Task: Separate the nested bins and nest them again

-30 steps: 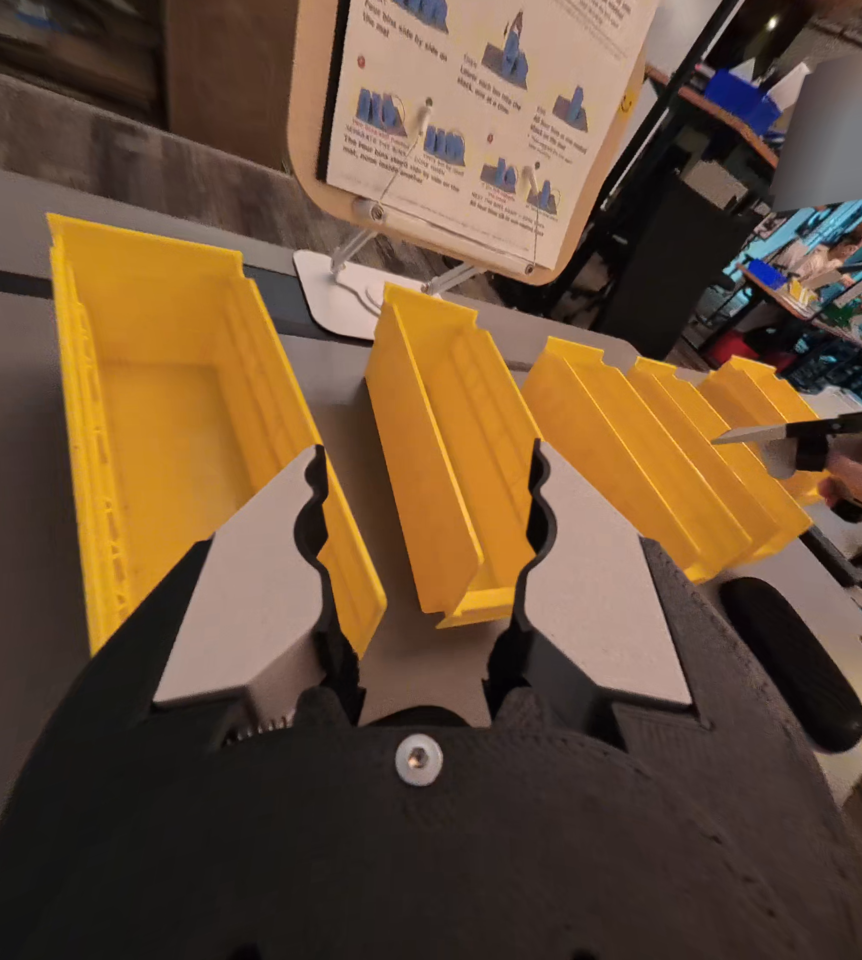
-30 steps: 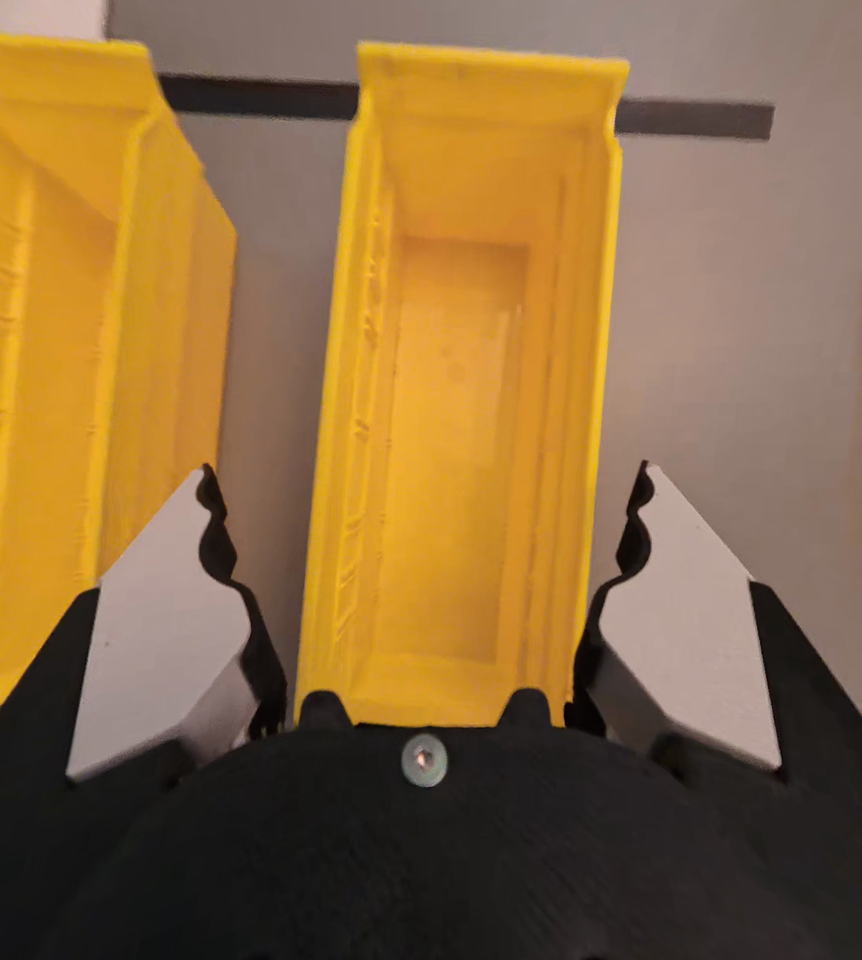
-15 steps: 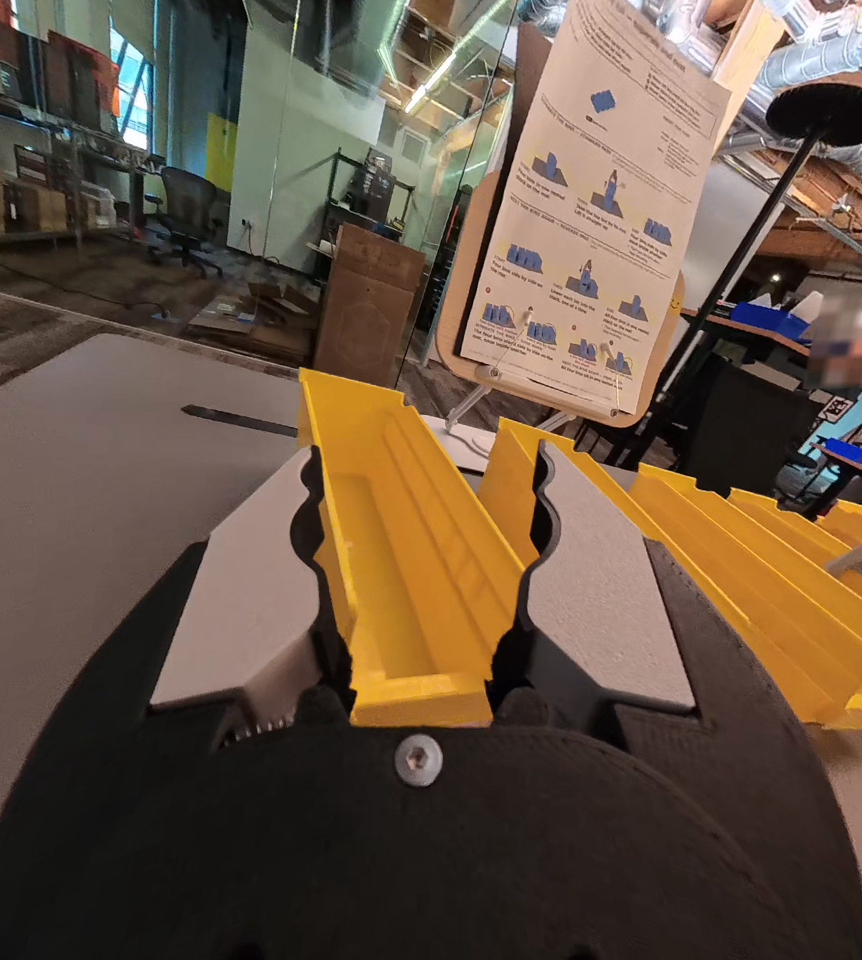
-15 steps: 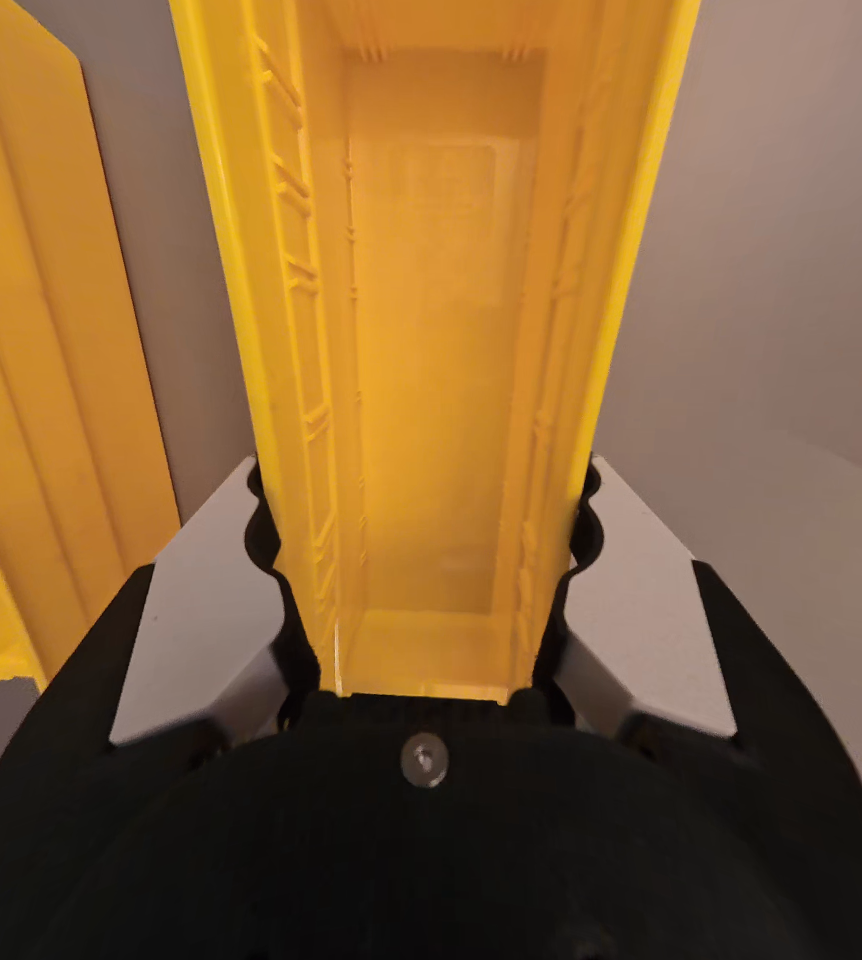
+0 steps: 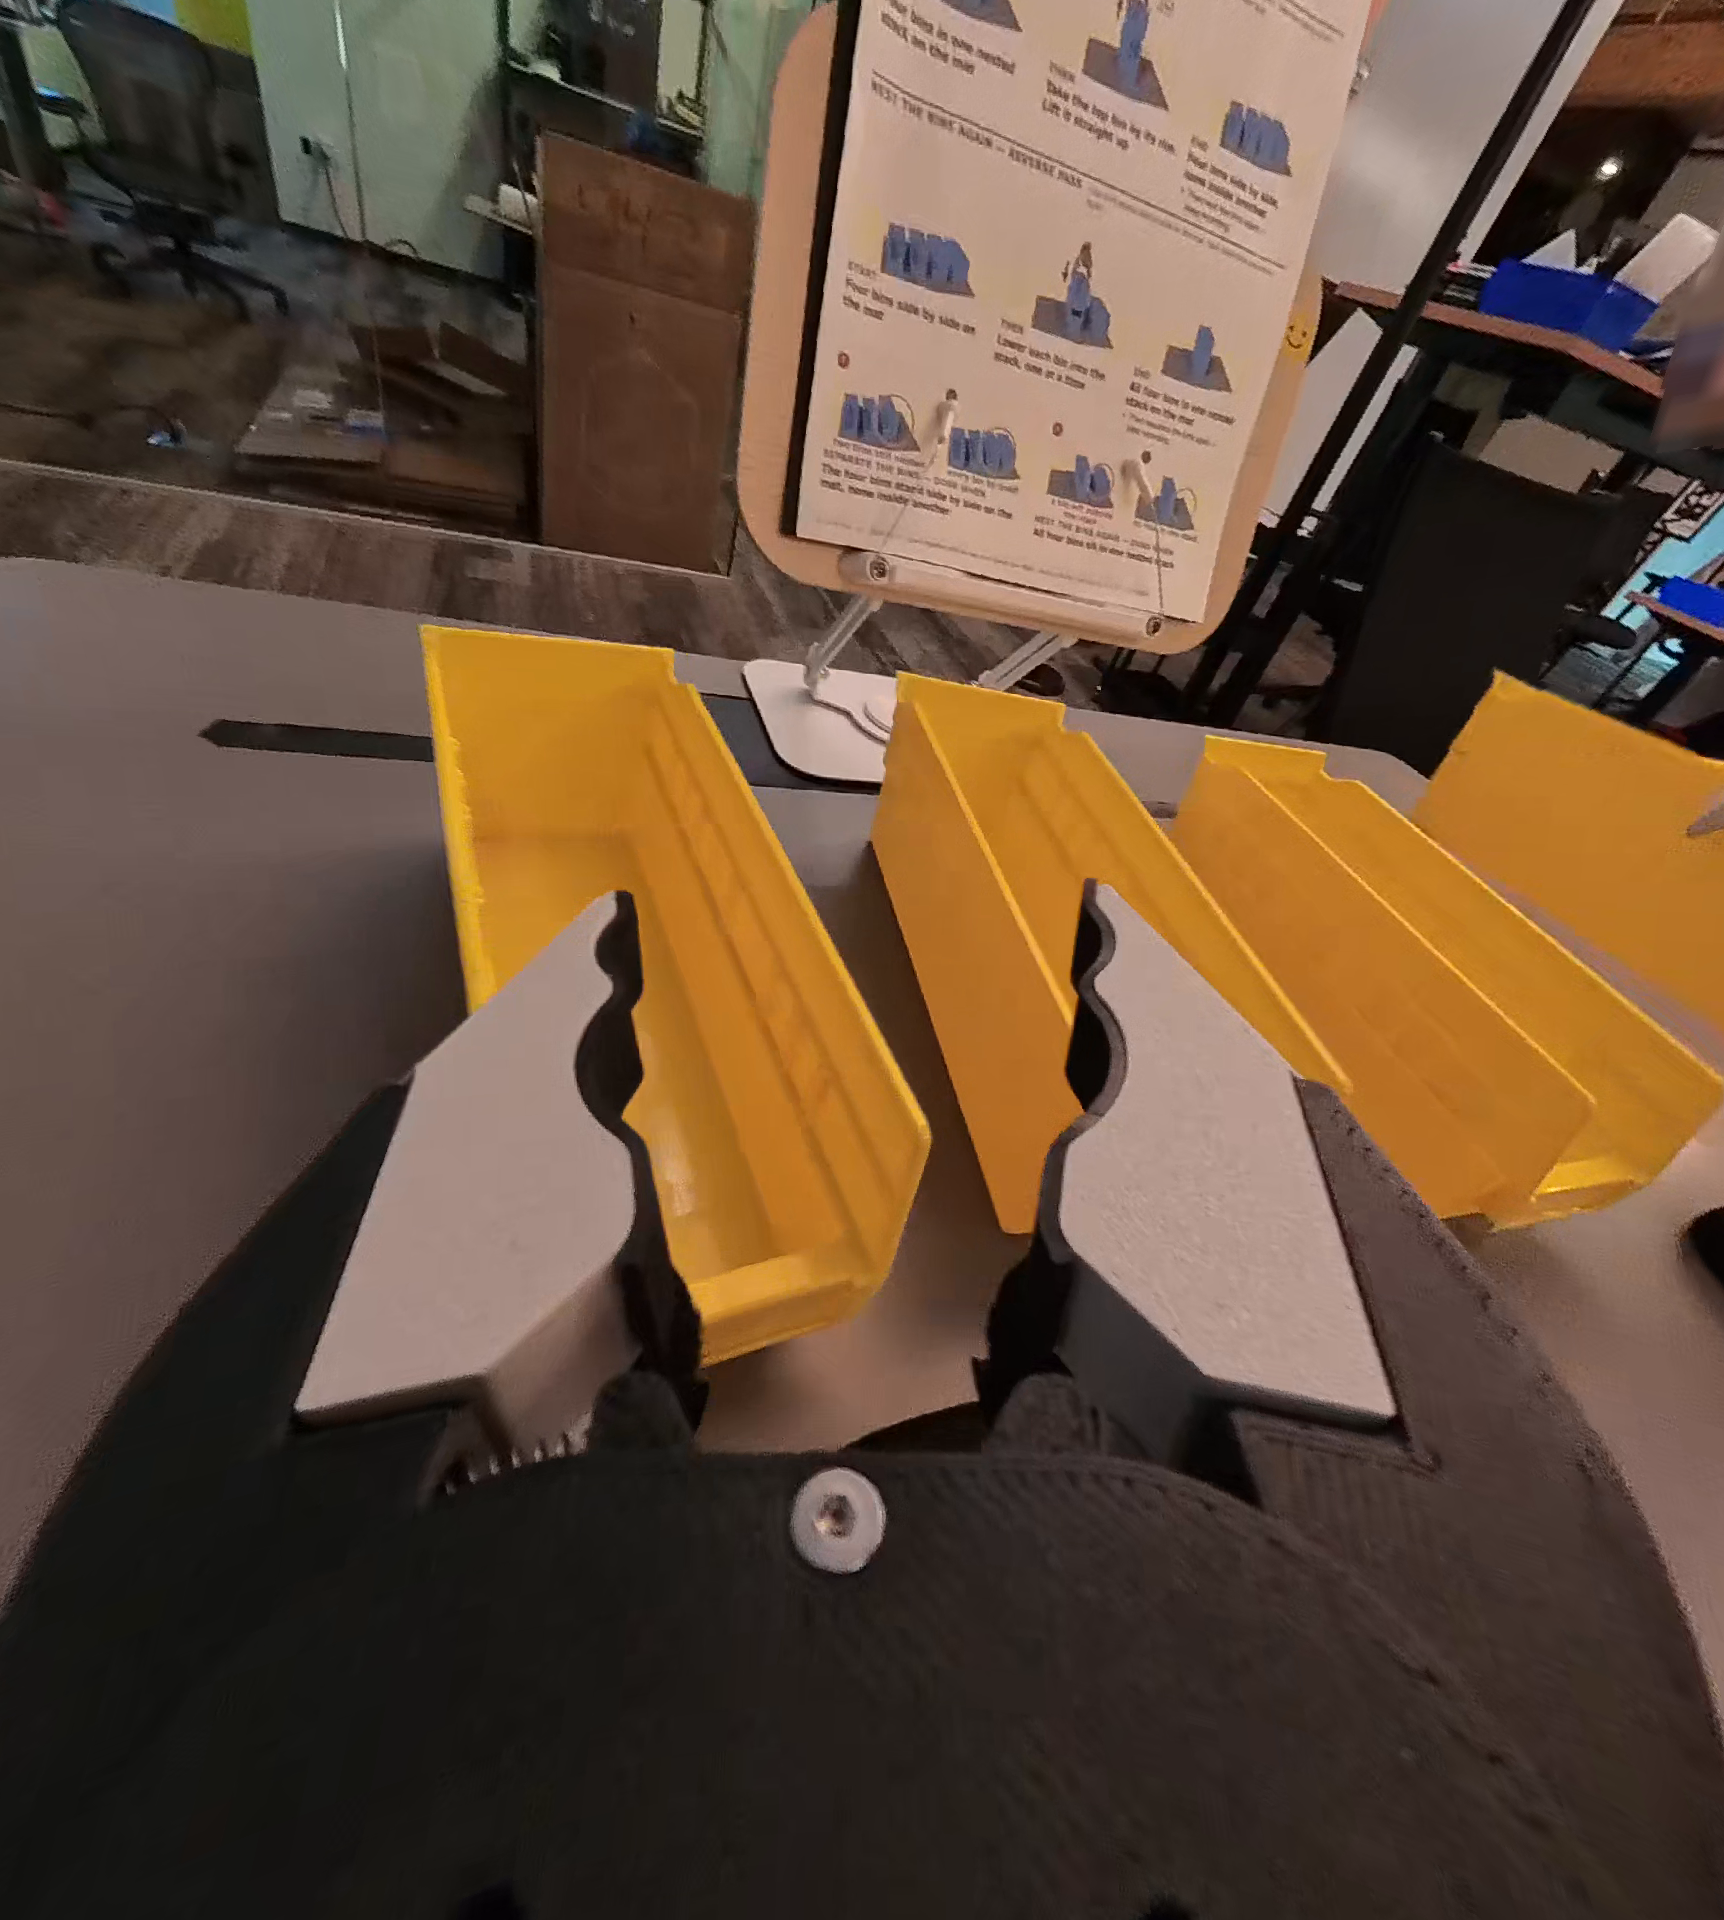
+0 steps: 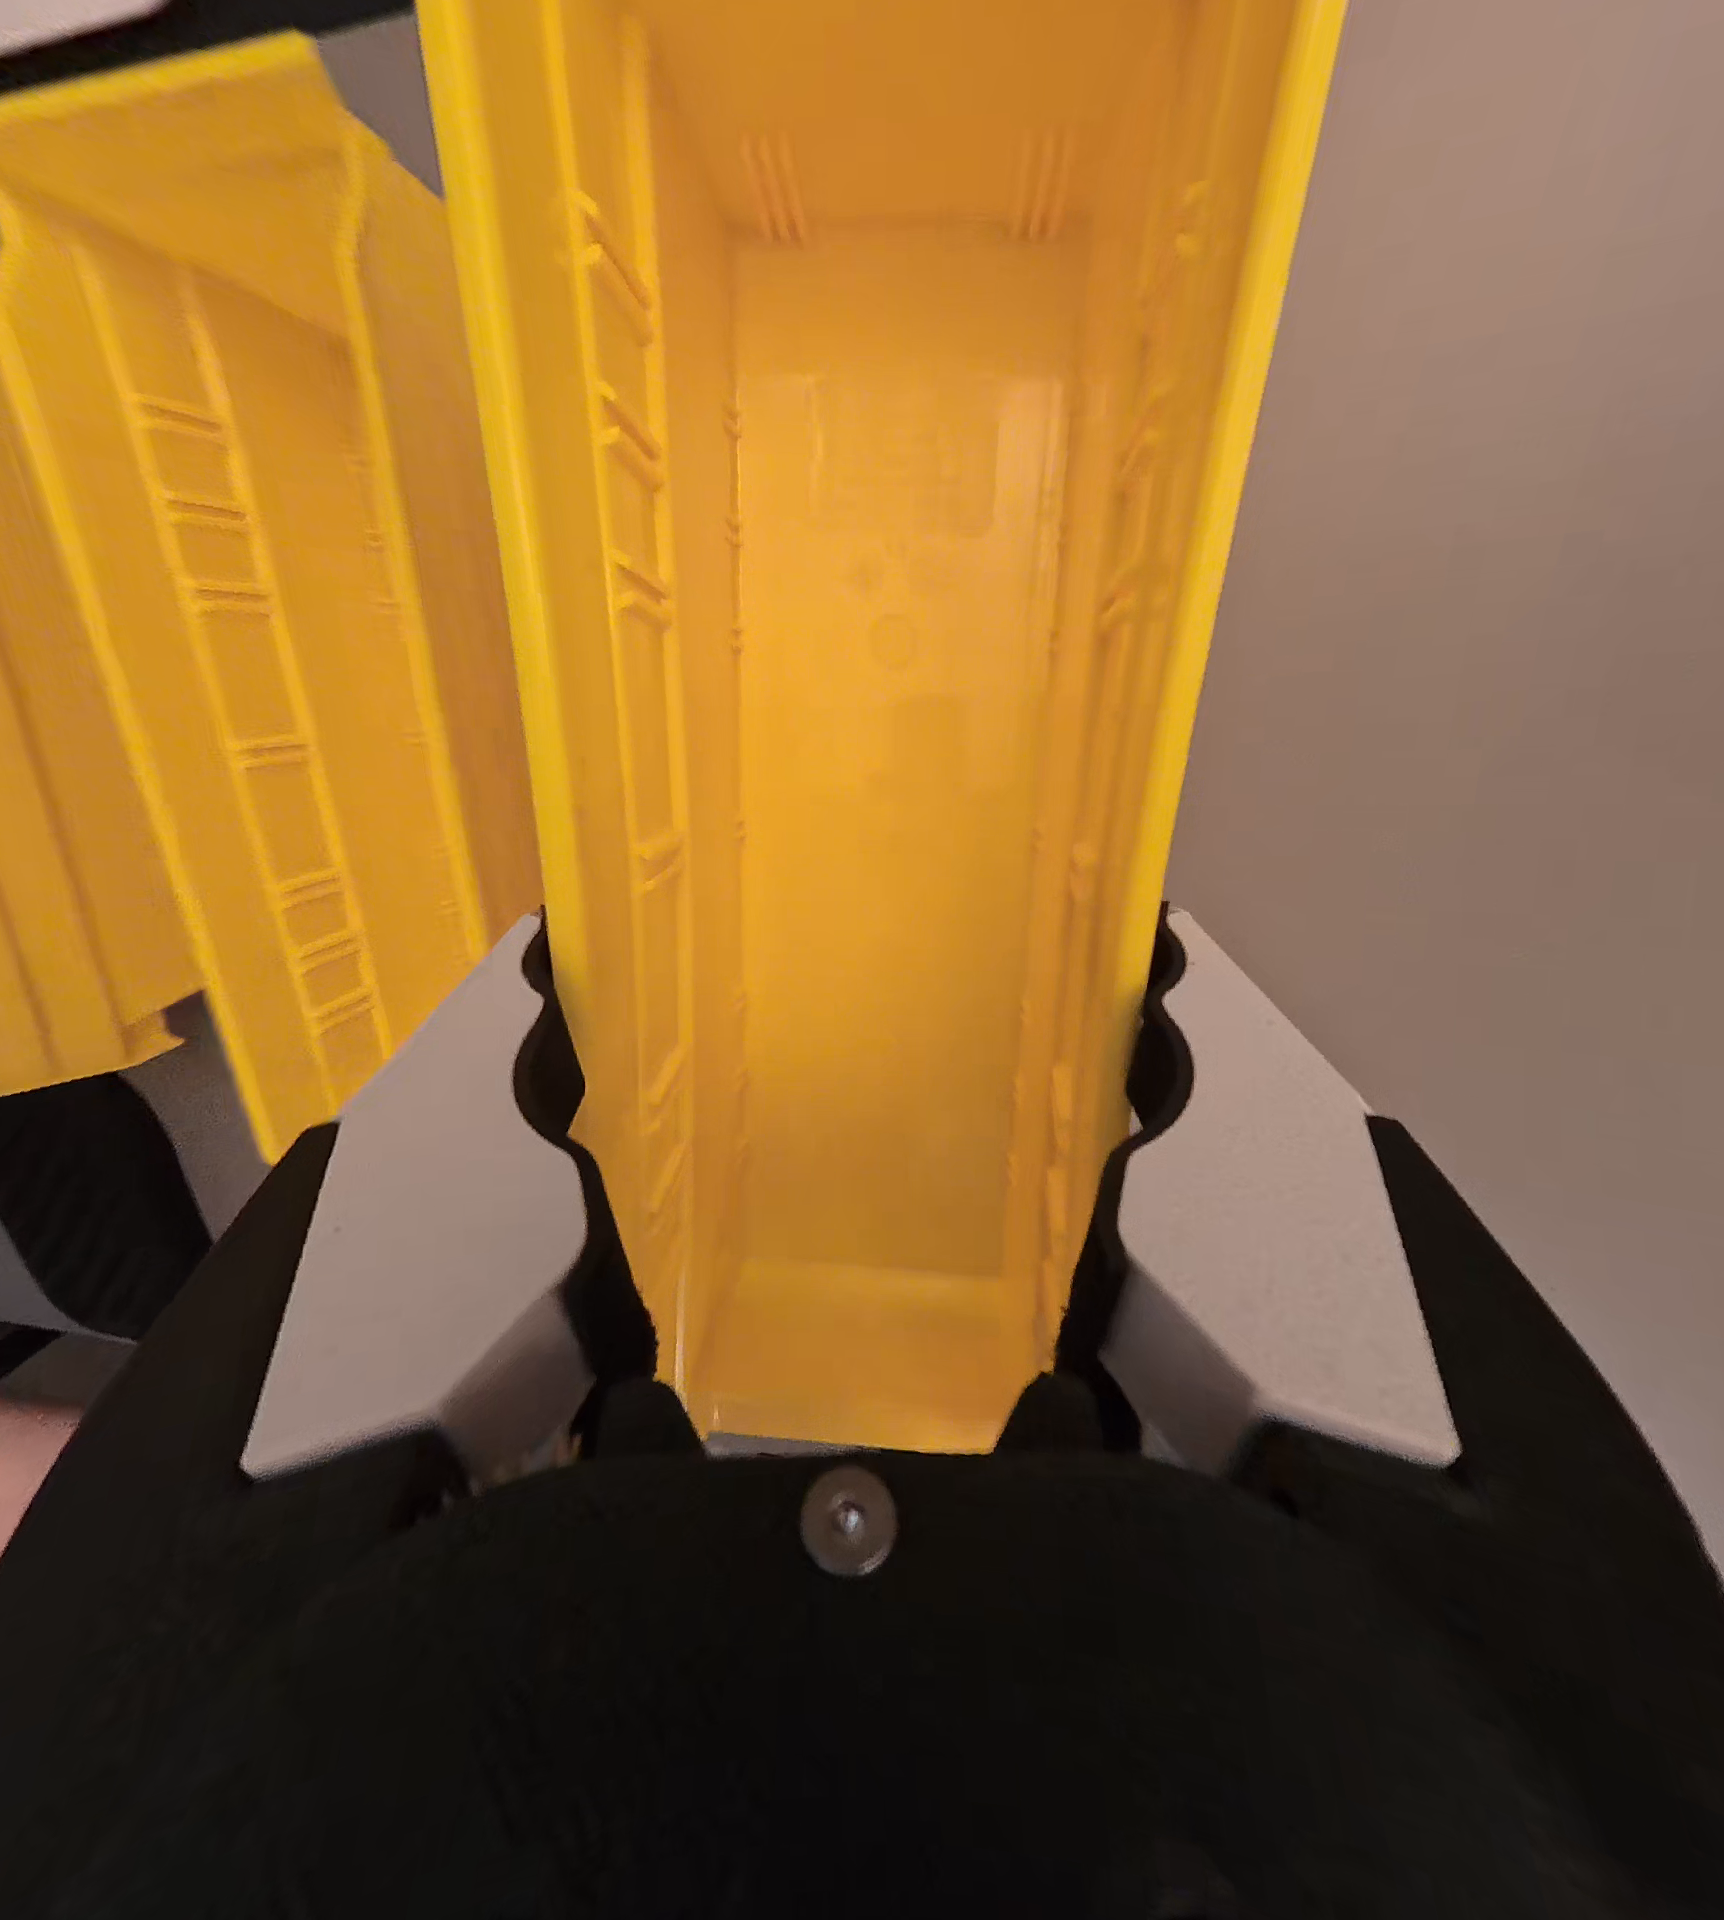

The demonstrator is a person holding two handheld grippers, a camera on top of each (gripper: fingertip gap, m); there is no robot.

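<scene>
Right claw (image 6: 853, 1039) clamped your far-right yellow bin (image 6: 899, 727) across its width, long axis pointing straight ahead. Left claw (image 5: 853, 1049) gaped empty, leftmost bin (image 5: 629, 935) ahead-left; neighbouring bin (image 6: 162, 623) lay left of the clamped one.

left gripper (image 5: 858, 997) up close: a broad black body with a fine ribbed, layered texture, rounded like a fan. one silver hex-socket screw (image 5: 837, 1522) sits dead centre near the finger roots. the fingers (image 5: 494, 1195) are chunky wedges with flat pale grey tops, lined inside with black pads cut in a wavy, scalloped profile. a glimpse of small metal teeth (image 5: 525, 1449) shows under the left-hand finger. over to the right gripper (image 6: 853, 1029), same build: black ribbed shell, grey-topped fingers (image 6: 1284, 1174), wavy black pads, centre silver screw (image 6: 847, 1522).
</scene>
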